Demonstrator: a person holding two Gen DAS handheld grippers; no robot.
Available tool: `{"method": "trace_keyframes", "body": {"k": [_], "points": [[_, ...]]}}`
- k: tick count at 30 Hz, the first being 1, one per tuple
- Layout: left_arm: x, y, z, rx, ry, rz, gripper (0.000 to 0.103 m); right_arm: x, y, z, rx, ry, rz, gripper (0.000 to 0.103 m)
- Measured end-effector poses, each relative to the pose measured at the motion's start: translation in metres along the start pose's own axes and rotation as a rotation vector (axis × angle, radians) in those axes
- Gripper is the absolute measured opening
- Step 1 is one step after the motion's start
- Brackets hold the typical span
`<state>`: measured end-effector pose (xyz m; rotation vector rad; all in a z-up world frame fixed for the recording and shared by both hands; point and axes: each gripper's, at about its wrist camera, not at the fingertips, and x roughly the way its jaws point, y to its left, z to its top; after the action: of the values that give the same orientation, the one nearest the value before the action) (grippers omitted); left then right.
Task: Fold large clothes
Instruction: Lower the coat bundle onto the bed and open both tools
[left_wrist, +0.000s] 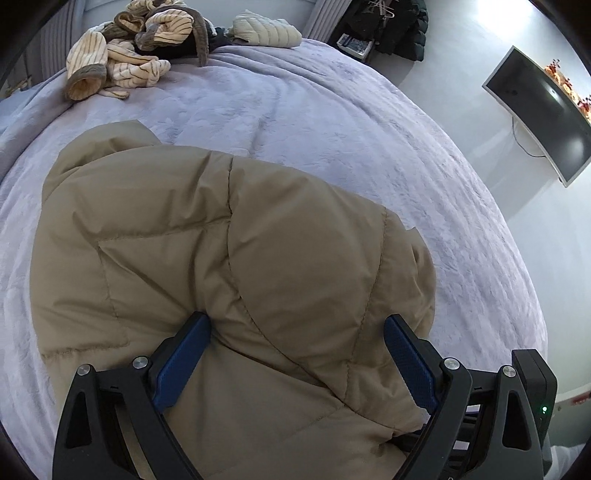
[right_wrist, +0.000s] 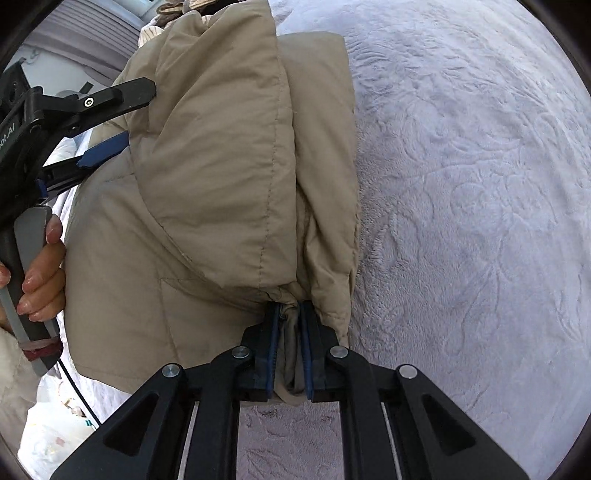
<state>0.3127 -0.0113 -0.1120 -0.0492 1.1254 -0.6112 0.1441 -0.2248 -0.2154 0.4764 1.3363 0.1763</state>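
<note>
Tan quilted puffer jacket pinched at its hem on the lavender plush bed cover.

The right gripper had its jaws clamped on a fold of hem. From there the jacket's long axis ran to twelve o'clock. The left gripper stood with jaws wide, straddling the padding without pinching it, at ten o'clock in the right wrist view. Striped clothes lay far off.

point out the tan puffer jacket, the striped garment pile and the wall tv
tan puffer jacket (left_wrist: 229, 258): left wrist view, on the quilted panel in the middle
striped garment pile (left_wrist: 125, 51): left wrist view, on the cream striped fabric at the far bed corner
wall tv (left_wrist: 543, 122): left wrist view, on the dark screen
</note>
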Motion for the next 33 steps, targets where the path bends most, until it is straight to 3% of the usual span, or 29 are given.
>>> {"method": "trace_keyframes", "body": {"k": [6, 14, 24, 33], "points": [[-0.023, -0.004, 0.004, -0.068, -0.011, -0.003, 0.094, -0.006, 0.013, 0.018, 0.012, 0.016, -0.006, 0.014], [-0.061, -0.007, -0.011, -0.080, -0.023, 0.049, 0.094, -0.031, 0.017, 0.021, 0.032, 0.012, -0.006, 0.015], [-0.106, 0.002, -0.054, -0.141, 0.002, 0.100, 0.094, -0.055, 0.021, 0.008, 0.032, 0.010, -0.024, 0.015], [-0.148, 0.012, -0.110, -0.206, 0.014, 0.130, 0.094, -0.081, 0.049, -0.009, 0.018, 0.002, -0.032, 0.015]]}}
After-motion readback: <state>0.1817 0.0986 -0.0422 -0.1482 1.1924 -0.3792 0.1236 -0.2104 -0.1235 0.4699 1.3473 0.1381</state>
